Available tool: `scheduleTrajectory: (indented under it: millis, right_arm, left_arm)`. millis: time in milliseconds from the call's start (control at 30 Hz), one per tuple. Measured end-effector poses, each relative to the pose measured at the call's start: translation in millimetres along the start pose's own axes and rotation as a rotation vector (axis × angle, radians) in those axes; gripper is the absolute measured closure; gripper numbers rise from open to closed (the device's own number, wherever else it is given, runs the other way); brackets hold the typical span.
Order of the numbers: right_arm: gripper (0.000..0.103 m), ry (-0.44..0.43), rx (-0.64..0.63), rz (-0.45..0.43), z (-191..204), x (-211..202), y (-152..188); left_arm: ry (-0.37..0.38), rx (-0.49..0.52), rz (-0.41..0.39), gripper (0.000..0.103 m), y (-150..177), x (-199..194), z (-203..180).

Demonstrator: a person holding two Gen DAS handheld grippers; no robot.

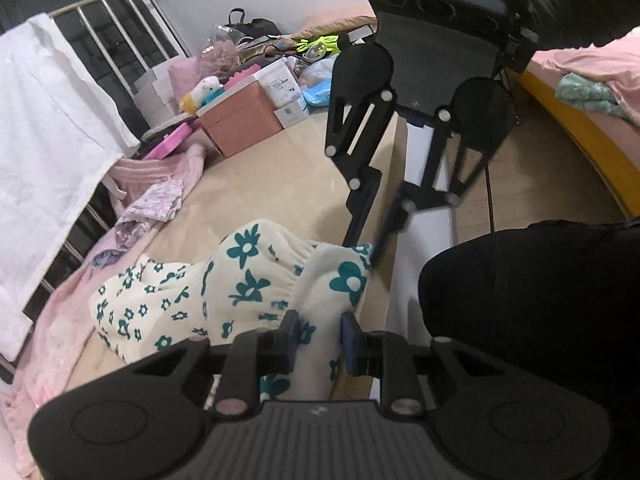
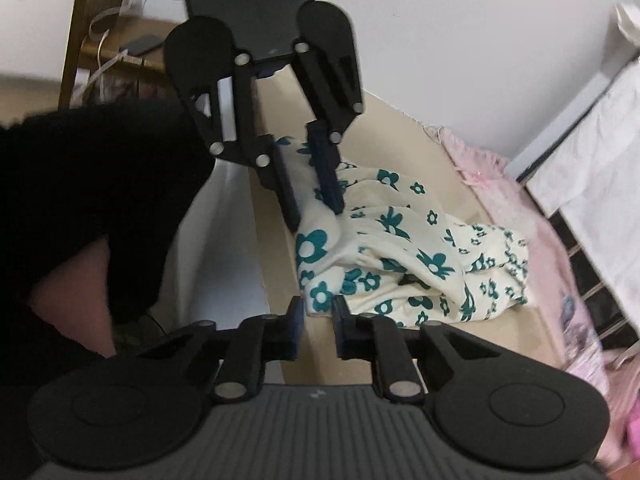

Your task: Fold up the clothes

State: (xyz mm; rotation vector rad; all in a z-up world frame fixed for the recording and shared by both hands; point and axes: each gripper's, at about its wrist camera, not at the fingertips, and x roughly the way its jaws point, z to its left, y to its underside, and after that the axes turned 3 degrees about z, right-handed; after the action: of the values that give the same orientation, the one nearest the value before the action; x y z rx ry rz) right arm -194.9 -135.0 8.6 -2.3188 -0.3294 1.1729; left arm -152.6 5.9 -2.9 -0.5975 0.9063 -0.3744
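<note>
A cream garment with teal flowers point(image 1: 240, 280) lies bunched in a heap near the front edge of a beige desk point(image 1: 280, 176), its folds rumpled so that its shape and kind are hard to make out. The left gripper point(image 1: 319, 336) sits low over the near end of the cloth, its fingers point(image 1: 290, 330) partly spread with a ridge of the fabric rising between them; whether the pads truly press the cloth cannot be told from either view. The right gripper point(image 2: 318, 320) hangs at the opposite end, fingers point(image 2: 297, 322) a little apart, close to the cloth's edge but with nothing visibly pinched between them. In the left wrist view its tips are blurred. A white cloth point(image 1: 52, 132) draped over a metal rail point(image 1: 108, 0) hides much of that side. Pink fabric point(image 1: 64, 304) lines the desk's far side, and a pink box point(image 1: 240, 116) stands amid clutter further along. The person's dark clothing point(image 1: 540, 300) blocks the view beside the desk.
</note>
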Motion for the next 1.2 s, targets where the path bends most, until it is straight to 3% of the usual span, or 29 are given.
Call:
scheduleTrajectory:
  millis: [133,167,200,233,267,333,400,667,867,1000,1100,1200]
  right_arm:
    - [0.096,0.011,0.014,-0.028,-4.8,-6.7,-5.8]
    - [0.096,0.017,0.016,-0.035,-4.9,-7.7,-6.5]
    - [0.097,0.022,0.017,-0.043,-5.0,-8.8,-7.2]
    - [0.097,0.026,0.021,-0.049,-5.4,-9.8,-7.8]
    - [0.097,0.022,0.034,-0.056,-7.6,-11.3,-8.0]
    - [0.097,0.017,0.066,-0.079,-13.3,-18.0,-8.3]
    - [0.097,0.017,0.088,-0.093,-17.7,-22.9,-7.9]
    - [0.099,0.049,0.086,-0.08,-6.4,-31.8,12.1]
    - [0.103,0.076,0.126,-0.045,-6.9,-43.5,30.2]
    - [0.103,0.162,0.158,-0.035,-3.3,-55.4,36.4]
    - [0.096,0.174,0.033,-0.074,17.2,-53.8,18.4]
    - [0.072,0.221,-0.203,-0.033,40.7,-26.1,6.2]
  left_arm:
    - [0.007,0.004,0.003,0.078,-1.3,-2.9,4.9]
    - [0.008,0.006,0.004,0.066,-1.2,-2.9,4.7]
    - [0.014,0.004,0.006,0.038,-1.0,-2.1,4.9]
    - [0.019,0.003,0.009,0.026,-0.8,-1.3,5.1]
    - [0.025,0.001,0.011,0.024,-0.6,-0.5,5.3]
    - [0.036,-0.002,0.015,0.031,-0.2,1.0,5.8]
    - [0.047,-0.006,0.02,0.049,0.2,2.6,6.2]
    - [0.081,-0.041,0.032,0.082,0.4,5.2,12.0]
    - [0.076,-0.046,0.034,0.083,-2.8,5.0,13.8]
    - [0.068,-0.058,0.024,0.083,-4.3,4.2,12.0]
    - [0.064,-0.04,0.027,0.083,-6.7,4.4,10.5]
    - [0.055,-0.036,0.031,0.083,-8.9,2.7,8.6]
